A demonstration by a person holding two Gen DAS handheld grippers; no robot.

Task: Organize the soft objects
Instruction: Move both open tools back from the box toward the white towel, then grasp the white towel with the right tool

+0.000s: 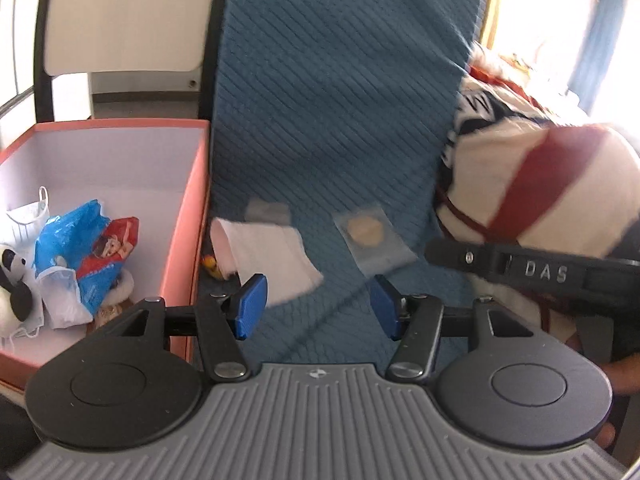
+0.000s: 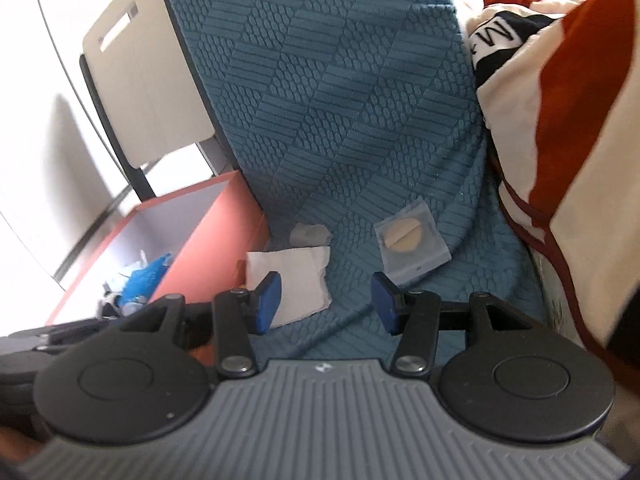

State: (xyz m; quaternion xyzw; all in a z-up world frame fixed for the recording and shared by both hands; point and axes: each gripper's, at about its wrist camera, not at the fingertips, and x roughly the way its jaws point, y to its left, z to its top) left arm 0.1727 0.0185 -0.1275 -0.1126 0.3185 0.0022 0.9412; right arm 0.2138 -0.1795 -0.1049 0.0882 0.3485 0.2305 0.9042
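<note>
**Desk:** What's left out, and where?

**Field:** On the teal quilted bedspread (image 2: 352, 100), a white folded tissue sheet (image 2: 294, 284) lies just beside the coral cardboard box (image 1: 188, 216); a clear flat pouch holding a tan disc (image 2: 410, 246) sits nearer the striped duvet (image 2: 560, 128).

**Desk:** Your grippers?

**Field:** Your left gripper (image 1: 318, 306) and right gripper (image 2: 326, 300) both stand half-wide, holding nothing. Pinch the limp tissue at its raised edge; the slick pouch will likely slide, so press low against the bedspread.
</note>
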